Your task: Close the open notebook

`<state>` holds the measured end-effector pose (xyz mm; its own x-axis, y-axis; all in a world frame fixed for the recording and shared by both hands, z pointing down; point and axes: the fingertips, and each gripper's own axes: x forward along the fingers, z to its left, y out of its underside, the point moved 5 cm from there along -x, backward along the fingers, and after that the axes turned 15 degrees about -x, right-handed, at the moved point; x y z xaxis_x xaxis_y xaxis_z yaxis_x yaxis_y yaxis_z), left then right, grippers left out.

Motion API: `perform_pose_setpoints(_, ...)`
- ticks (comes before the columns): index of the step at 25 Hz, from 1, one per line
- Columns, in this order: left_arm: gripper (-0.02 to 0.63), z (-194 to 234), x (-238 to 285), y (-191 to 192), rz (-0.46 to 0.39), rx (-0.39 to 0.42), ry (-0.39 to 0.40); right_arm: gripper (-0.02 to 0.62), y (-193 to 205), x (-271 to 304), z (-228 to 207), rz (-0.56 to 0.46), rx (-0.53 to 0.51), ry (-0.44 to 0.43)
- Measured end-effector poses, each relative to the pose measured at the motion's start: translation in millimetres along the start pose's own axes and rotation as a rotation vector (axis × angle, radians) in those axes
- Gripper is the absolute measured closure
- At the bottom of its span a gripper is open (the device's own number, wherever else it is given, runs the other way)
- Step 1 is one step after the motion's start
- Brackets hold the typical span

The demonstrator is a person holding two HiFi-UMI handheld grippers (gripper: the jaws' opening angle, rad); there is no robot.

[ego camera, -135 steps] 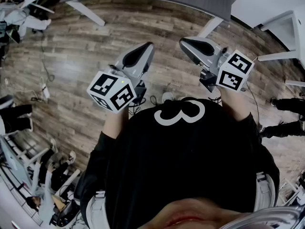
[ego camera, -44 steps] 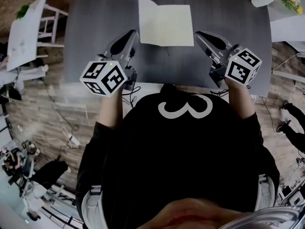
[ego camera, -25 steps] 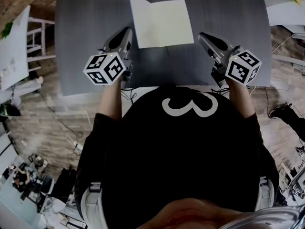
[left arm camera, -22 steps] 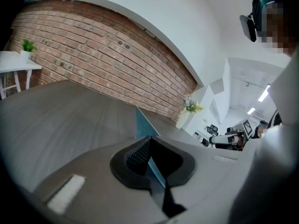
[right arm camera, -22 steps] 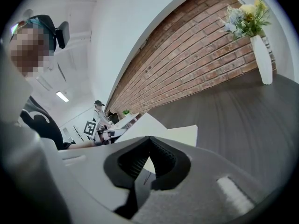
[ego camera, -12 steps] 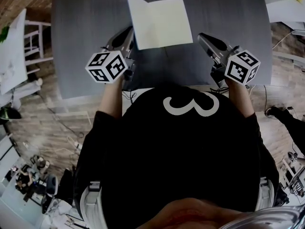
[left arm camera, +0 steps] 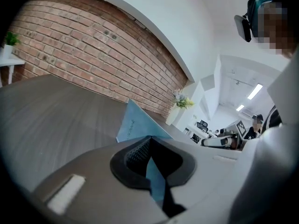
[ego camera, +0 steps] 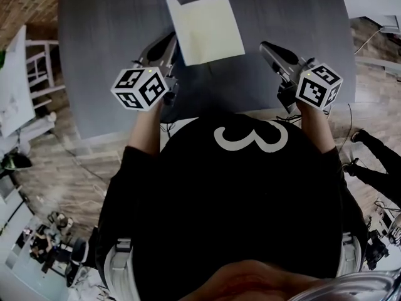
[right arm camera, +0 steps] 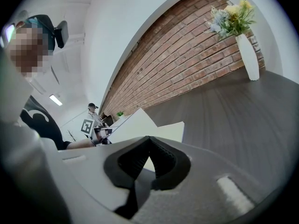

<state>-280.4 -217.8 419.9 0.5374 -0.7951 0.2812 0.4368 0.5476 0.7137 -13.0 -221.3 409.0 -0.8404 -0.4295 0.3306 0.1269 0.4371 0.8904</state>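
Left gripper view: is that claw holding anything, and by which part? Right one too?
The left claw is shut on the notebook, pinching its raised blue left cover near the front edge. The right claw is shut and empty.

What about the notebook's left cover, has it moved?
Yes. It lay flat on the table; now the left cover tilts up off it, pinched in the left claw.

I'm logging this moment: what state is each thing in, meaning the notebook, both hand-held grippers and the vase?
notebook: half open, left cover lifted off the table, right half lying flat.
left hand-held gripper: shut on the notebook's blue cover.
right hand-held gripper: shut, empty.
vase: upright, holding flowers.
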Motion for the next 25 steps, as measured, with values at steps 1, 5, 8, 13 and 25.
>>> perform_pose_setpoints(1, 0.593, -3.3, 2.8, 0.0, 0.002, 0.001, 0.007, 0.594, 0.5, -2.1, -1.7, -0.003, 0.003, 0.007)
perform_pose_setpoints(5, 0.594, -17.7, 14.2, 0.4, 0.021, 0.028, 0.030, 0.594, 1.6, -9.2, -7.7, -0.017, 0.009, 0.036)
perform_pose_setpoints(8, 0.593, -25.5, 25.0, 4.1, 0.047, 0.055, 0.039, 0.594, 1.3, -13.0, -10.1, -0.031, 0.014, 0.047)
perform_pose_setpoints(13, 0.594, -35.9, 44.2, 15.5, 0.100, 0.105, 0.039, 0.594, 4.8, -19.7, -12.5, -0.038, 0.023, 0.058)
perform_pose_setpoints(25, 0.594, -42.0, 86.9, 48.2, 0.239, 0.277, 0.000, 0.594, 22.3, -31.5, -18.0, -0.040, 0.071, 0.089)
